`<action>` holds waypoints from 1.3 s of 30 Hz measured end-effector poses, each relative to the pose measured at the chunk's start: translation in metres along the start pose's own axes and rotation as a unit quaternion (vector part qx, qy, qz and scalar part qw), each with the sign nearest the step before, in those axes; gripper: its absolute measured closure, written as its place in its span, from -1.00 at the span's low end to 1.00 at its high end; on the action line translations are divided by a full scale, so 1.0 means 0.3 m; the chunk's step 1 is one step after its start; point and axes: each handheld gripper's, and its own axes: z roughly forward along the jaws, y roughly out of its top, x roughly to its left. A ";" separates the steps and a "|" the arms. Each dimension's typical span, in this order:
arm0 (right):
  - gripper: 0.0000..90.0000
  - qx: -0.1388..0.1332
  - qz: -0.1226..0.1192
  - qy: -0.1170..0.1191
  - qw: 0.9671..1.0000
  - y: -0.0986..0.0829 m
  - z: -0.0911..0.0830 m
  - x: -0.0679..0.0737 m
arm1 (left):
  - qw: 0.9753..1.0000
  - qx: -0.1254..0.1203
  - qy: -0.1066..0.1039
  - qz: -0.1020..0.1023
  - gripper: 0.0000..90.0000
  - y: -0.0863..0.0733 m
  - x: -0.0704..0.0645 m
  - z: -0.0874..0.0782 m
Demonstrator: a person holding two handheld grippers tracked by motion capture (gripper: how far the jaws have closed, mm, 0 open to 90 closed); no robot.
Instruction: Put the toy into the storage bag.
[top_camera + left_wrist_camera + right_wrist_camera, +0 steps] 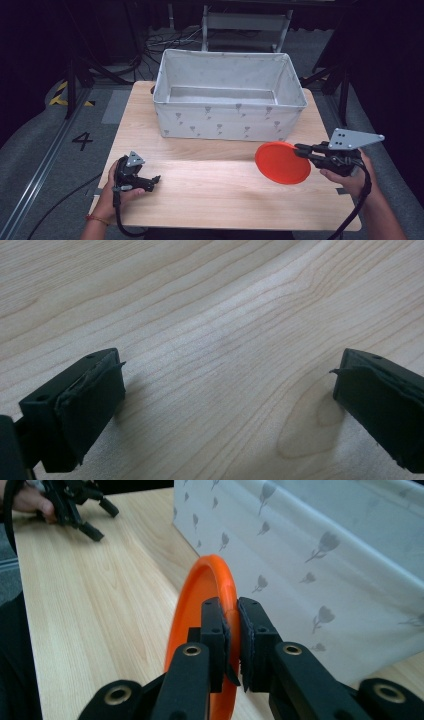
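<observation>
From above, the right tongs (301,149) clench the rim of an orange plate (282,163), which reaches out from their tips toward the left tongs (156,179), just clear of the bin (227,122) beyond; their own view adds that the plate (197,605) stands edge-on between the two pads (250,635), with the bin's (320,555) grey flower print close on one side. The left tongs (227,390), well apart from the plate, rest on the table (210,315) with jaws spread wide around bare wood. A "4" (82,140) is marked on the floor outside the left tongs.
</observation>
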 end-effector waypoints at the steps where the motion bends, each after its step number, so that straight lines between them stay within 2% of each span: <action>1: 0.83 -0.002 0.000 -0.004 1.000 0.007 -0.010 -0.006 | 1.000 0.000 0.000 0.000 -0.99 0.000 0.000 0.000; 3: 0.83 -0.010 0.000 -0.007 1.000 0.025 -0.029 -0.017 | 1.000 0.000 0.000 0.000 -0.99 0.000 0.000 0.000; 7: 0.83 -0.008 -0.008 -0.015 1.000 0.050 -0.047 -0.023 | 1.000 0.000 0.000 0.000 -0.99 0.000 0.000 0.000; 12: 0.83 -0.005 -0.027 -0.027 0.999 0.116 -0.076 -0.029 | 1.000 0.000 0.000 0.000 -0.99 0.000 0.000 0.000; 19: 0.83 -0.001 -0.039 -0.037 0.999 0.199 -0.103 -0.051 | 1.000 0.000 0.000 0.000 -0.99 0.000 0.000 0.000; 26: 0.83 0.001 -0.047 -0.043 0.998 0.274 -0.119 -0.089 | 1.000 0.000 0.000 0.000 -0.99 0.000 0.000 0.000; 31: 0.83 -0.002 -0.053 -0.053 0.997 0.360 -0.131 -0.129 | 1.000 0.000 0.000 0.000 -0.99 0.000 0.000 0.000; 32: 0.83 -0.002 -0.053 -0.053 0.997 0.360 -0.131 -0.129 | 1.000 0.000 0.000 0.000 -0.99 0.000 0.000 0.000; 34: 0.83 -0.002 -0.057 -0.062 0.996 0.402 -0.132 -0.156 | 1.000 0.000 0.000 0.000 -0.99 0.000 0.000 0.000; 39: 0.83 -0.007 -0.053 -0.070 0.996 0.443 -0.127 -0.198 | 1.000 0.000 0.000 0.000 -0.99 0.000 0.000 0.000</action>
